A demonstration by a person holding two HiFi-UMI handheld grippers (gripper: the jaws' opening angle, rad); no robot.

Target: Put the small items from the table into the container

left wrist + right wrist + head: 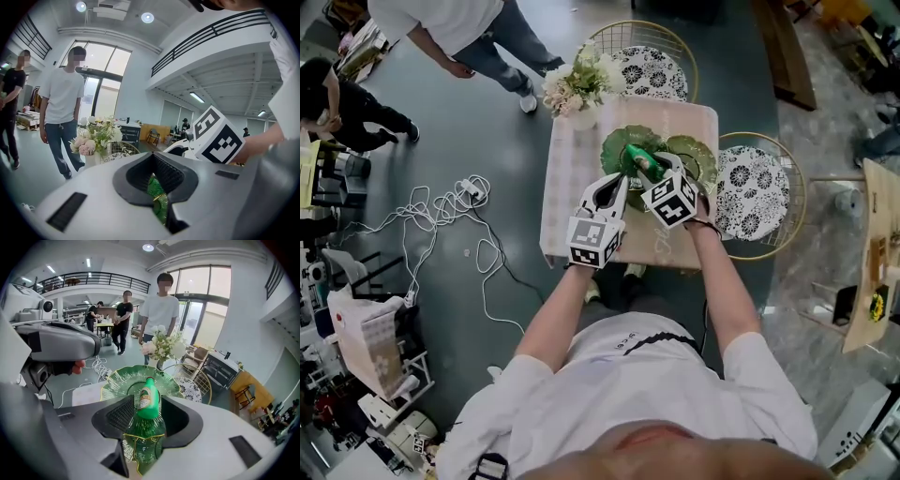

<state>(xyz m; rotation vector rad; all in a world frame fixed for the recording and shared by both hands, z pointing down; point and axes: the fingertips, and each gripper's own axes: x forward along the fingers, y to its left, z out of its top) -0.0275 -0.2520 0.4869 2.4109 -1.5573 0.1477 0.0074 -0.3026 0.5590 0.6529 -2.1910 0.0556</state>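
A green bottle [643, 162] with a pale label sticks out of my right gripper [661, 171], neck aimed down over a large green leaf-shaped plate [622, 142]. In the right gripper view the bottle [147, 399] fills the gap of the right gripper [149, 417], with both pads against its sides. A smaller gold-rimmed green plate [143, 448] shows below it. My left gripper [614, 189] hovers just left of the right one. Its jaws [157, 187] stand a narrow gap apart. A green, gold-edged piece shows in that gap; whether it is gripped is unclear.
The small table [572, 178] has a pink cloth, a vase of flowers [577, 89] at its far left corner and another green plate [698, 155] on the right. Patterned chairs stand behind [649, 67] and right [759, 192]. People and cables [450, 206] are on the floor to the left.
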